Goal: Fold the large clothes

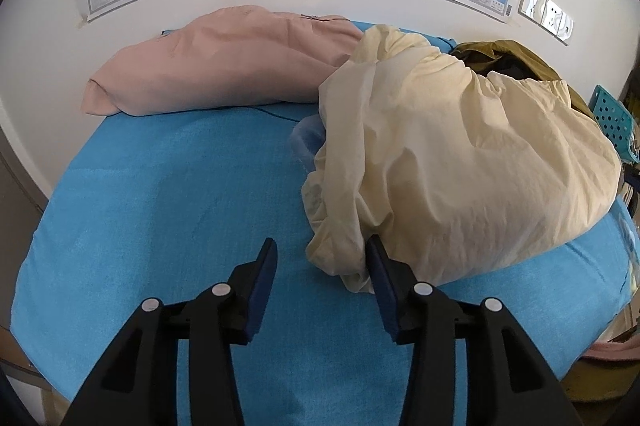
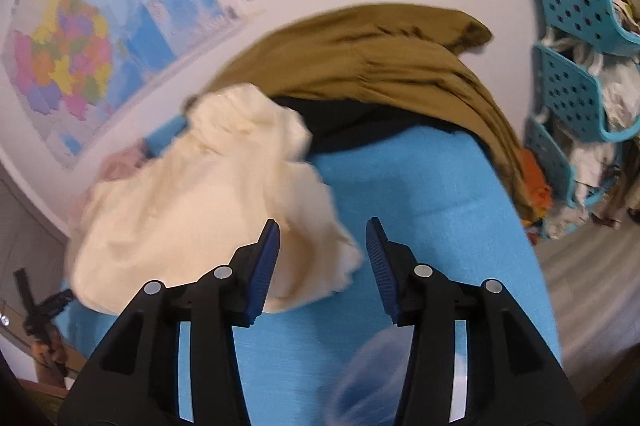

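A crumpled cream garment (image 1: 460, 153) lies in a heap on the blue-covered table (image 1: 160, 226). My left gripper (image 1: 322, 246) hangs open just in front of the heap's near corner. That corner lies beside the right finger (image 1: 378, 266), and the pads do not press it. In the right wrist view the same cream garment (image 2: 192, 205) spreads to the left, blurred. My right gripper (image 2: 322, 226) is open over the blue cover (image 2: 420, 185). Cream cloth shows behind its left finger (image 2: 266, 254) and in the gap, not pinched.
A pink garment (image 1: 224, 69) lies at the back by the wall. An olive garment (image 2: 380, 57) covers a black one (image 2: 360, 125) at the far end. A teal holed rack (image 2: 572, 25) stands to the right. Translucent plastic (image 1: 304, 137) peeks from under the cream heap.
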